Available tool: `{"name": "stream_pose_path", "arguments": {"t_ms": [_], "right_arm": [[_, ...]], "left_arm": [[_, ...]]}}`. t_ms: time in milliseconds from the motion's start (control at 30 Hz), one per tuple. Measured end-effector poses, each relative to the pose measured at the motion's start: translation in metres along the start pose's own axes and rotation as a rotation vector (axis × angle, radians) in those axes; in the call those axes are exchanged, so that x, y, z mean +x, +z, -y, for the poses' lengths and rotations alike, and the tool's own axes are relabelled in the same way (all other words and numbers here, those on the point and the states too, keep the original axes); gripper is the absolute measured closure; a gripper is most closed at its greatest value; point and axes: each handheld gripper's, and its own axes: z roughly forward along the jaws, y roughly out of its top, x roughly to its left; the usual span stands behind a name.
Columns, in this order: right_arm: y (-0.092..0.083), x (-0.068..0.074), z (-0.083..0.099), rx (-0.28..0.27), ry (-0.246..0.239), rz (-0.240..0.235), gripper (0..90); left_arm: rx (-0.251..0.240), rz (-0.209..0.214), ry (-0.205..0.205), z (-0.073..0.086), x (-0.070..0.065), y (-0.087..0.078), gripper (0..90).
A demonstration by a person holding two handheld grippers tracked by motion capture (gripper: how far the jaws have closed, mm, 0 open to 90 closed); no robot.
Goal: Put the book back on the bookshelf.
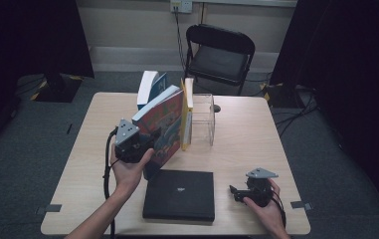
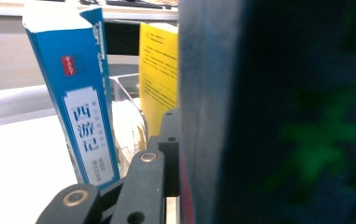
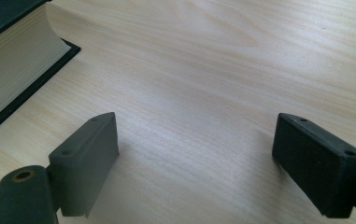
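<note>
My left gripper (image 1: 144, 142) reaches in from the table's near left, forearm angled up and forward, its jaws clamped on the colourful book (image 1: 163, 124), which leans tilted against the yellow book (image 1: 186, 112) by the clear bookstand (image 1: 203, 117); my right gripper (image 1: 236, 191) rests low at the near right, pointing left toward the black book (image 1: 179, 194) lying flat, jaws wide apart over bare table (image 3: 203, 70). In the left gripper view the held book is a dark blur hiding one jaw; beyond stands the blue book (image 2: 80, 102).
</note>
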Motion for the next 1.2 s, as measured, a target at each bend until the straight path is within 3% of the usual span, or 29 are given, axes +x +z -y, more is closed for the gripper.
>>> {"name": "stream_pose_path", "arguments": {"t_ms": [100, 200, 567, 667, 800, 867, 1067, 1100, 1200], "right_arm": [[0.0, 0.0, 0.003, -0.022, -0.005, -0.005, 14.1], [0.0, 0.0, 0.003, -0.021, -0.004, -0.005, 14.1], [0.001, 0.0, 0.002, -0.02, -0.006, -0.005, 13.7], [0.001, 0.0, 0.002, -0.02, -0.006, -0.005, 13.7], [0.001, 0.0, 0.002, -0.02, -0.006, -0.005, 13.7], [0.001, 0.0, 0.002, -0.02, -0.007, -0.005, 13.8], [0.001, 0.0, 0.002, -0.02, -0.007, -0.006, 13.7], [0.001, 0.0, 0.002, -0.02, -0.007, -0.005, 13.8], [0.001, 0.0, 0.002, -0.02, -0.006, -0.006, 13.8]], "left_arm": [[-0.004, -0.037, -0.013, -0.002, -0.001, 0.008, 74.7], [-0.005, -0.043, -0.024, -0.003, -0.001, 0.015, 74.7], [-0.008, -0.103, -0.001, -0.017, -0.009, 0.049, 74.7], [0.001, -0.123, -0.019, -0.018, -0.008, 0.058, 74.7], [0.012, -0.155, -0.008, -0.016, -0.008, 0.068, 74.7], [0.024, -0.182, -0.028, -0.013, -0.006, 0.077, 74.7], [0.03, -0.205, -0.023, -0.011, -0.004, 0.092, 74.7], [0.032, -0.218, -0.052, -0.011, -0.005, 0.097, 74.7], [0.025, -0.224, -0.052, -0.01, -0.005, 0.102, 74.7]]}}
